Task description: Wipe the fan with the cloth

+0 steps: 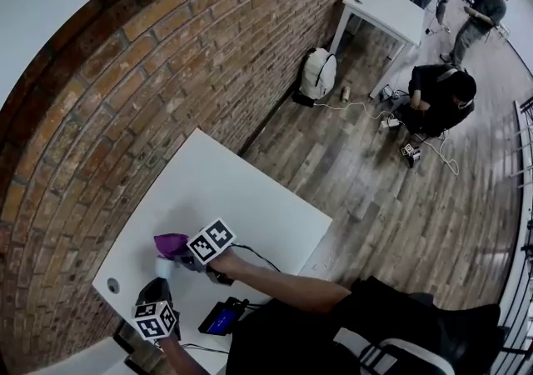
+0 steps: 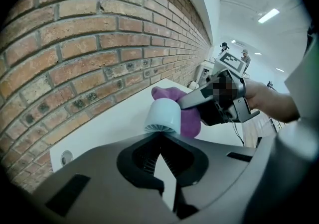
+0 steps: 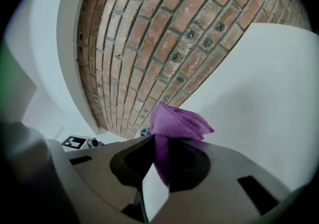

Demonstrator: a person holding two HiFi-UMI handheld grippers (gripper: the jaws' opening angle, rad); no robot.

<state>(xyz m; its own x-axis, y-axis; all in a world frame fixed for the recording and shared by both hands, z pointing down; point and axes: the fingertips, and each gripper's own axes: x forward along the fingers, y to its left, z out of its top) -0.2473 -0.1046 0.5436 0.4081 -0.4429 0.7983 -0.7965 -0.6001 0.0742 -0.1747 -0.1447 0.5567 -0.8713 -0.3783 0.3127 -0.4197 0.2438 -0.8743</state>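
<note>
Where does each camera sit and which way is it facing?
Head view: person's head, facing down at the table; left gripper, right gripper and forearm show.
Left gripper view: on that gripper, facing the fan past its shut fingers; right hand shows.
Right gripper view: on that gripper, facing the brick wall; fingers pinch the cloth.
Shared: all three show the cloth.

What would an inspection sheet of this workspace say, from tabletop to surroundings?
Surface: white table against a brick wall.
Job's things: pale fan and purple cloth, cloth against the fan.
Clutter: small device with a lit screen near the table's edge.
Grippers: left claw closed on the fan; right claw closed on the cloth.
Cables: black cable running from the right claw.
Surroundings: wood floor, backpack, another table, people.
</note>
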